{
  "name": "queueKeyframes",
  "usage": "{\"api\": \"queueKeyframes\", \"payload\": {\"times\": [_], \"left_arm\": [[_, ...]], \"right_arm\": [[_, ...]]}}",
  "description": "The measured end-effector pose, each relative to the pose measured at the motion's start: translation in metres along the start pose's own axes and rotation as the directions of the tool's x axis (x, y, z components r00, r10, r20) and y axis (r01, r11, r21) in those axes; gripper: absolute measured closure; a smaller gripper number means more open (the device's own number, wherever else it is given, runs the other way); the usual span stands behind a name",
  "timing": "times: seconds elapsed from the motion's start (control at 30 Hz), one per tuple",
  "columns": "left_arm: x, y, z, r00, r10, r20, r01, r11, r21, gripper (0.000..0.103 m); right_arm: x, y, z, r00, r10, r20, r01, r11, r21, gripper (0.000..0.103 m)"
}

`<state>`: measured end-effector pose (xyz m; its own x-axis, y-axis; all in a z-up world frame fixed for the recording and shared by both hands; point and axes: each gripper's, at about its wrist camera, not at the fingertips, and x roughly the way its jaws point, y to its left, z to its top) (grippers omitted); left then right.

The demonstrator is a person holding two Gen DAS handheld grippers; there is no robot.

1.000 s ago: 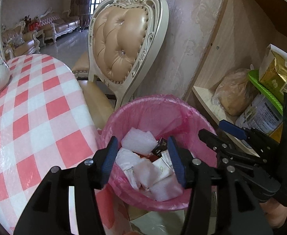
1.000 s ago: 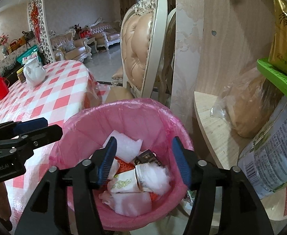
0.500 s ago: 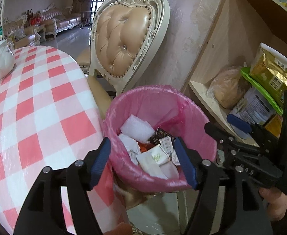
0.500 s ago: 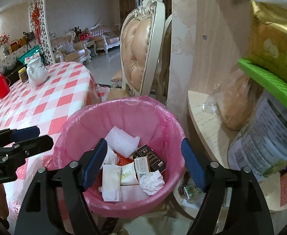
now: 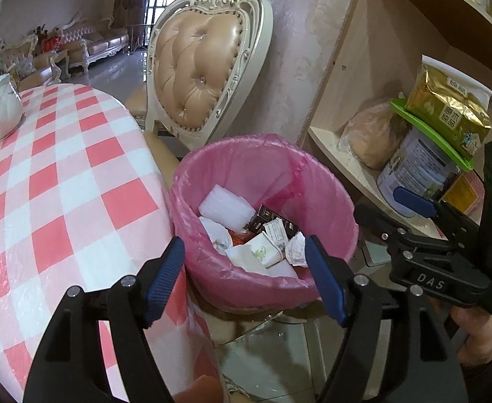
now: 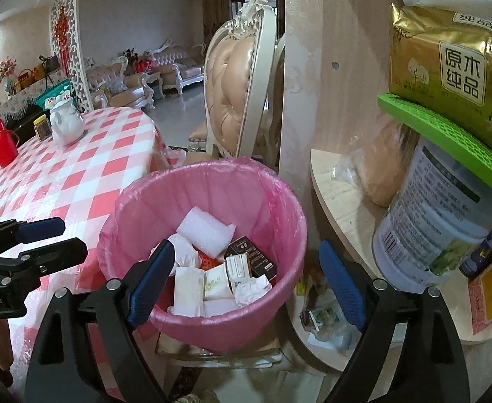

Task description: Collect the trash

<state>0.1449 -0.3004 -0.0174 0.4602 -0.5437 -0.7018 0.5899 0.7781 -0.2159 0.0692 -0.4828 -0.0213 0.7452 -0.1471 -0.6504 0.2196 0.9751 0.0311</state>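
Note:
A bin lined with a pink bag point(image 5: 316, 181) point(image 6: 279, 208) stands between the table and the shelf. Inside lie a white foam piece point(image 5: 226, 206) point(image 6: 205, 228), crumpled paper point(image 6: 251, 288), small cartons point(image 6: 237, 265) and a dark box point(image 5: 266, 216) point(image 6: 256, 258). My left gripper point(image 5: 246, 268) is open and empty, above the bin's near rim. My right gripper point(image 6: 246, 275) is open and empty, over the bin's near side. Each gripper shows in the other's view: the right one point(image 5: 397, 208) at the right, the left one point(image 6: 54, 238) at the left.
A table with a red-and-white checked cloth point(image 5: 44, 184) point(image 6: 61, 174) is on the left, with a white teapot point(image 5: 1, 107) point(image 6: 64, 122) and a red cup point(image 6: 2, 142). A padded chair point(image 5: 199, 67) stands behind the bin. A shelf point(image 6: 340, 201) on the right holds a tin point(image 6: 430, 221) and bags.
Both grippers have drawn back and up from the bin, so it looks smaller and lower. Both jaws stand wider apart. The trash lies as before.

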Motion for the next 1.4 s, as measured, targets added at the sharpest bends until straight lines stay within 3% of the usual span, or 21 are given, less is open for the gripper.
{"api": "queueKeyframes", "payload": {"times": [1.4], "left_arm": [[0.0032, -0.0014, 0.0006, 1.000, -0.009, -0.001, 0.009, 1.000, -0.002, 0.031]], "right_arm": [[0.0022, 0.0021, 0.0016, 1.000, 0.001, 0.000, -0.001, 1.000, -0.002, 0.019]]}}
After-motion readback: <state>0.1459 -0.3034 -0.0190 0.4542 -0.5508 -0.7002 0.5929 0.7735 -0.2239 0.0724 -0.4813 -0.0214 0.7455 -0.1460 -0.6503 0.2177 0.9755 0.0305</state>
